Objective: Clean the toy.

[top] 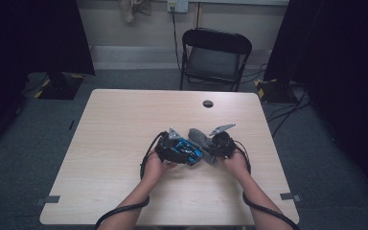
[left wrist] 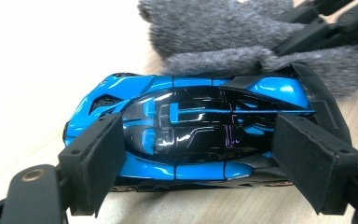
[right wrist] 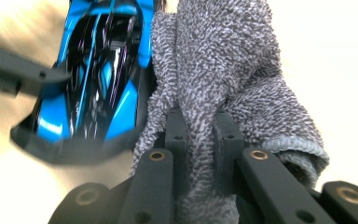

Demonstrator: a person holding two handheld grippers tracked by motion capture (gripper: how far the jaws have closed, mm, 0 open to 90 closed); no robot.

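Left gripper (left wrist: 205, 158) jaws are clamping the toy car (left wrist: 200, 130) front and rear, pinning it on the counter (top: 124, 124) so it's not rolling. Right gripper (right wrist: 200, 140) jaws are pinching together on a grey cloth (right wrist: 223, 79), w/ the cloth pressing along the car's side, probably wiping it down. Both are sitting mid-counter, just ahead of the person's hands. The counter is pale wood w/ a cable hole (top: 208, 103); a black folding chair (top: 214, 57) is standing beyond it on grey carpet.

Table (top: 124, 143): pale wood-grain top, round dark cable hole (top: 208, 103) near far edge. Blue-black toy car (left wrist: 200, 135) rests on it; grey cloth (left wrist: 242, 42) just beside car.
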